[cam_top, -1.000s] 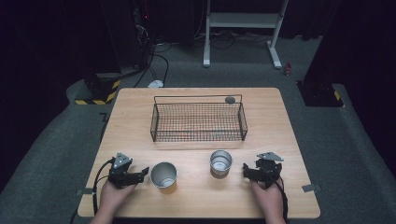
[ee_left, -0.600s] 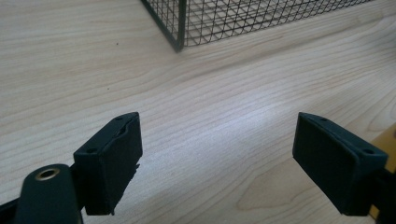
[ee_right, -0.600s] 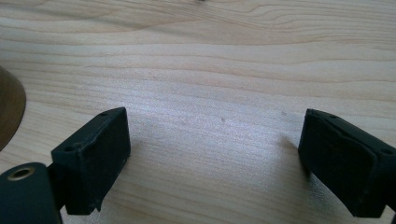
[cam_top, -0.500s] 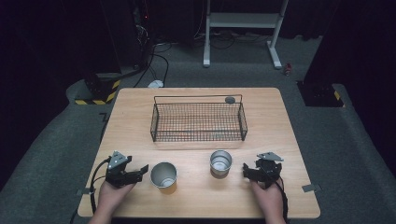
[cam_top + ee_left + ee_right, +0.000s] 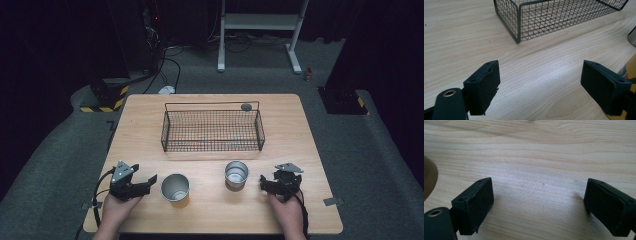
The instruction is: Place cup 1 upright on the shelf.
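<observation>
1. Movement in the last second was small: the left gripper (image 5: 147, 181) had shifted only slightly beside the left cup (image 5: 175, 187), and the right gripper (image 5: 263, 182) had stayed where it was, near the right cup (image 5: 236, 174).
2. Both cups stood upright on the same spots as a second before, in front of the wire basket (image 5: 212, 131) and apart from it.
3. Jaws of both grippers stood spread wide, with only bare wood between them. Nothing was held.
4. By my judgement the work was only at its beginning. The left hand seemed to prepare a reach for its cup, and neither cup was touched yet.
5. The wooden table (image 5: 300, 130) was pale and clean. A small dark round thing (image 5: 246, 106) lay just behind the basket.
6. The room around was dark, with grey carpet, cables on the floor, a white metal frame (image 5: 260, 22) at the back, and a yellow-black striped block (image 5: 107, 97) at the left.
</observation>
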Available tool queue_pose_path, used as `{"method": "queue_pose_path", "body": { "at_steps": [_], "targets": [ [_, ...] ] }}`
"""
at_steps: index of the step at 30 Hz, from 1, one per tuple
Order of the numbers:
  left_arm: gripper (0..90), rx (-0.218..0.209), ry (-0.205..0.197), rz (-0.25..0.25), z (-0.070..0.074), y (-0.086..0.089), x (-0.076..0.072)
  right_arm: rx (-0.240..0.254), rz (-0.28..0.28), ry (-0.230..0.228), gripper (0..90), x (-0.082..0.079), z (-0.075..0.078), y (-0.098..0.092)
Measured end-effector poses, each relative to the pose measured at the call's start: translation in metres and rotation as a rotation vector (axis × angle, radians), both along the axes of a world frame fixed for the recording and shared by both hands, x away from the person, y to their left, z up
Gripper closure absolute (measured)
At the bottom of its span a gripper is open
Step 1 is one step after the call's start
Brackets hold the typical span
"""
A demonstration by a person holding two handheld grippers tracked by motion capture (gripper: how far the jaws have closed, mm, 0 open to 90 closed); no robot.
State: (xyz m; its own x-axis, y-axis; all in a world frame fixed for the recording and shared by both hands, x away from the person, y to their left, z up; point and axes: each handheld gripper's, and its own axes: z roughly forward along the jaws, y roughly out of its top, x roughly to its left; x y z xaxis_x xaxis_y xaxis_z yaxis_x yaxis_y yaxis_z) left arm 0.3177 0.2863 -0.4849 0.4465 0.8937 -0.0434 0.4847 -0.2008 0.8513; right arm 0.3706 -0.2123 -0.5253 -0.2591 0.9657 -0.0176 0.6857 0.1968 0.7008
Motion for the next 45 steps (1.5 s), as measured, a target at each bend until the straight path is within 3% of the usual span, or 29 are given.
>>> {"method": "queue_pose_path", "body": {
  "at_steps": [16, 24, 35, 45],
  "targets": [
    [15.7, -0.035, -0.084, 0.022, 0.018, 0.005, -0.017, -0.002, -0.001, -0.001, 9.1, 0.0, 0.0, 0.0],
    [15.0, -0.052, -0.121, -0.014, 0.029, -0.001, -0.026, -0.004, 0.002, -0.004, 9.2, 0.0, 0.0, 0.0],
    [13.5, -0.088, -0.141, -0.056, 0.038, -0.011, -0.032, -0.003, -0.003, -0.004, 9.3, 0.0, 0.0, 0.0],
    [9.9, -0.093, -0.145, -0.096, 0.043, -0.022, -0.037, -0.005, 0.0, -0.005, 9.3, 0.0, 0.0, 0.0]
  ]
}}
